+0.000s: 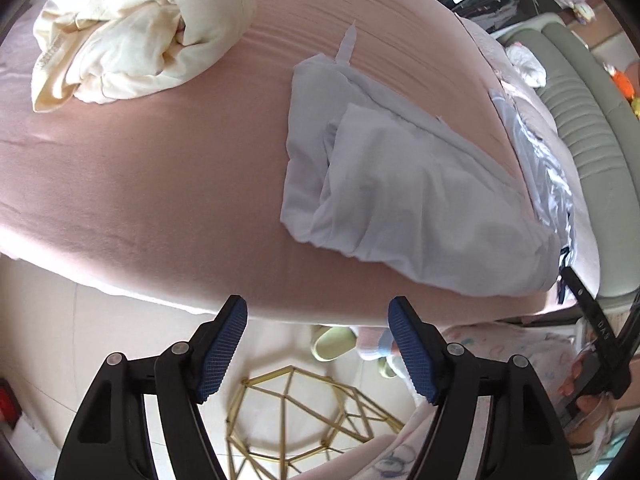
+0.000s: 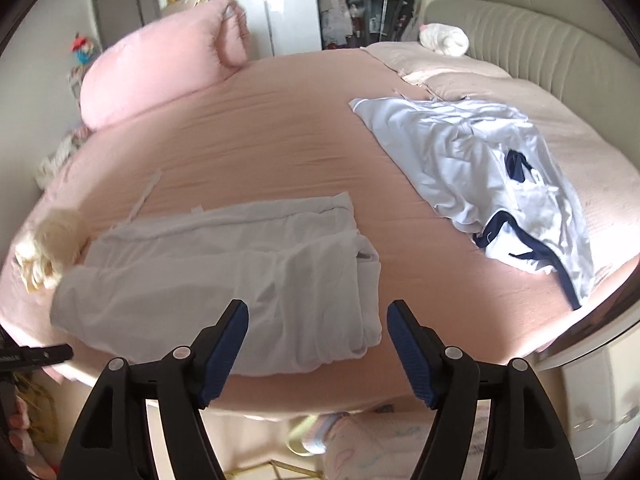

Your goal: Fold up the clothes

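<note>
Left wrist view: left gripper point(image 1: 317, 344) hung past the near edge of the pink bed point(image 1: 140, 184), jaws spread apart with nothing between them, tilted steeply down toward the floor and a gold wire frame point(image 1: 304, 412). The pale grey garment point(image 1: 400, 200) lay folded into a compact slab on the sheet, near the bed's edge and ahead of the fingers to the right, not touched. A cream garment point(image 1: 136, 36) sat bunched and unfolded at the far left, well apart from the grey one. At the right rim, part of the other tool and a hand point(image 1: 580, 384) showed.

Right wrist view: right gripper point(image 2: 318, 346) likewise gaped, empty, poised over the near edge of the same grey garment point(image 2: 224, 276), pads clear of the cloth. A light blue garment with navy trim point(image 2: 496, 184) lay spread and rumpled near the grey headboard point(image 2: 540, 28). A pink pillow point(image 2: 160, 68) stood at the far left.

Judgement: the grey piece looked finished and let go, so the step in hand was the changeover between garments. The next move would call for picking 1 of the 2 unfolded items, carrying both open tools across to it, and pinching 2 edges or corners to spread it flat.
</note>
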Available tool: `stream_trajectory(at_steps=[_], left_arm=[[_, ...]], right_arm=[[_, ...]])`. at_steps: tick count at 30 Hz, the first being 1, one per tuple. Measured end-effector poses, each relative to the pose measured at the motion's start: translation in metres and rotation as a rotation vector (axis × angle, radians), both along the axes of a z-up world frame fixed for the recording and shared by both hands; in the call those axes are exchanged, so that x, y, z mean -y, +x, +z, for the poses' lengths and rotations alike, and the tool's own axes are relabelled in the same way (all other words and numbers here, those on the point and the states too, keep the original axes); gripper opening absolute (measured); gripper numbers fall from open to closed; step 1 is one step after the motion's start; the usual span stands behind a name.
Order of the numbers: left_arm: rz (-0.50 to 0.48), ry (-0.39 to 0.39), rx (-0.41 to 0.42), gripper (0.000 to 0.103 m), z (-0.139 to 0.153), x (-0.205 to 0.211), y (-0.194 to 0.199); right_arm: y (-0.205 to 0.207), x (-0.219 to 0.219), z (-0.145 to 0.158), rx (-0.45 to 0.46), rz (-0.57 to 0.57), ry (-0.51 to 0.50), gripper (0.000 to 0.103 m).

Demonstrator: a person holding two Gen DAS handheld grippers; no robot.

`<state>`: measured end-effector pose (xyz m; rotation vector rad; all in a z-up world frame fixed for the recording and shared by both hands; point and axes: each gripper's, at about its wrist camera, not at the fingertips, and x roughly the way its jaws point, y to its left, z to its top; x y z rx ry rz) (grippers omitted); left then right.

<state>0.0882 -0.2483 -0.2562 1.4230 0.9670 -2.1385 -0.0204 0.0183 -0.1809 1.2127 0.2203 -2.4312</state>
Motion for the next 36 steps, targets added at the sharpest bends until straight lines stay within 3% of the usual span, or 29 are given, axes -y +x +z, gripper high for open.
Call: stream_trajectory(at_steps=[7,14,22,25,30,36], left_arm=[[-0.181,-0.356,0.165,0.072,0.008,-0.024,-0.014],[-0.310,-0.551,0.221,0.072,0.019,-0.042,-0.021],[-0.385,-0.635,0.278,0.072,0.026,-0.051,-0.032],[-0.458,-0.776,0.323,0.072,0.026,-0.063,-0.036],[-0.620,-1.080,0.367,0.072,0.017,-0.088,-0.045],[-0.793,-1.141,0.360,0.072,-0.003,-0.100,-0.059]], right_arm=[[0.022,0.042,-0.001,-0.074,0.172,0.160,0.072],[0.048,0.087,-0.016,-0.131,0.368,0.296,0.072],[0.075,0.113,-0.026,-0.228,0.542,0.449,0.072],[0.081,0.122,-0.037,-0.270,0.605,0.535,0.072],[0.091,0.132,-0.058,-0.343,0.677,0.664,0.072],[0.092,0.135,-0.070,-0.353,0.705,0.720,0.072]])
